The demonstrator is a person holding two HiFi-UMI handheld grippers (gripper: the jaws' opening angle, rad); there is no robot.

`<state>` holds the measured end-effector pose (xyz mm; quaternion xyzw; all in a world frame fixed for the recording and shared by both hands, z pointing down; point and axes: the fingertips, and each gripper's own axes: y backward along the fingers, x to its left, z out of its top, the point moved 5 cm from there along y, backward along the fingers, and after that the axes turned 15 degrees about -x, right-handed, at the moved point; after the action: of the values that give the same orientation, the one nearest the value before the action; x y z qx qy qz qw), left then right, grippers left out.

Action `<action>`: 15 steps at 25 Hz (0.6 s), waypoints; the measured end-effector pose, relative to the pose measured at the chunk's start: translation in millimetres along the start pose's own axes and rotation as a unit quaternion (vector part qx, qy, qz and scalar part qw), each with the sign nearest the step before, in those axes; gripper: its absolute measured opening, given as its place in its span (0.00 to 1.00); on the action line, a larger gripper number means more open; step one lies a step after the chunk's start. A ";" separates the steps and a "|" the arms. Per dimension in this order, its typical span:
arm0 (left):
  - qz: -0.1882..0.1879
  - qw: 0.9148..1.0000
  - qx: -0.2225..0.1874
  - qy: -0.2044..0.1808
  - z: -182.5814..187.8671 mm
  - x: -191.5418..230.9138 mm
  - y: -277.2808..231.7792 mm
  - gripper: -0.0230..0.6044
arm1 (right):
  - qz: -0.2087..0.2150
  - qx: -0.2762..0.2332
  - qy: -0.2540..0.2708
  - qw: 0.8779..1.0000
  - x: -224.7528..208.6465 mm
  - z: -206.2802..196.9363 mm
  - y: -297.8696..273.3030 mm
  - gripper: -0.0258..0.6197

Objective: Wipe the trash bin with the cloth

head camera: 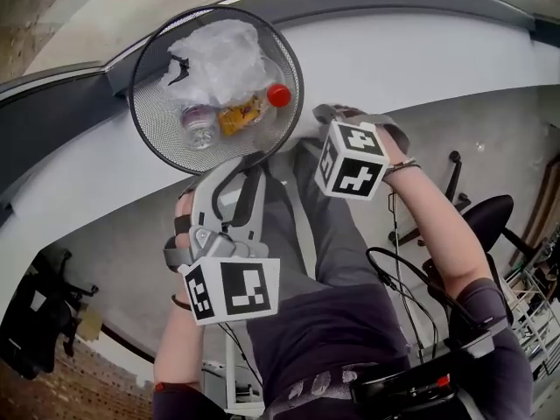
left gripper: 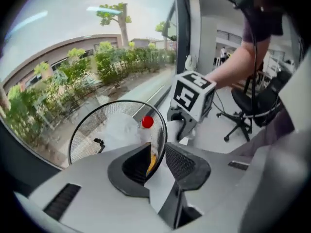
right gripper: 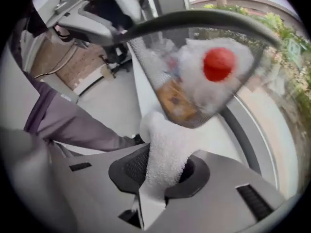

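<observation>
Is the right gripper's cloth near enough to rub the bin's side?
Probably yes. The right gripper holds the cloth right by the bin with nothing between them, while the left gripper grips its rim.

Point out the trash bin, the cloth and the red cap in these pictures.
trash bin point(head camera: 154, 119): head view, on the bare mesh wall at its left.
cloth point(right gripper: 165, 154): right gripper view, on its fluffy white middle.
red cap point(head camera: 278, 94): head view, on the cap's top.
</observation>
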<state>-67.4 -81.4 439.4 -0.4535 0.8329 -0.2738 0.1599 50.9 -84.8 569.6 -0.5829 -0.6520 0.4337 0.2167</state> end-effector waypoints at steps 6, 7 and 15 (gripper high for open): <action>0.007 0.989 -0.063 0.136 15.5 26.5 33.0 0.18 | -0.121 0.038 -0.091 0.988 -88.9 -45.4 54.8 0.28; 0.016 0.991 -0.054 0.123 14.1 29.1 34.1 0.18 | -0.117 0.051 -0.100 0.987 -91.5 -49.6 57.3 0.34; 0.033 0.996 -0.032 0.073 19.4 31.6 40.0 0.18 | -0.115 0.141 -0.031 0.983 -94.5 -63.5 80.0 0.37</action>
<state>-101.1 -96.5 399.3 -0.4095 0.8653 -0.2738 0.0925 168.1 -159.0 558.8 -0.4540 -0.6535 0.5111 0.3249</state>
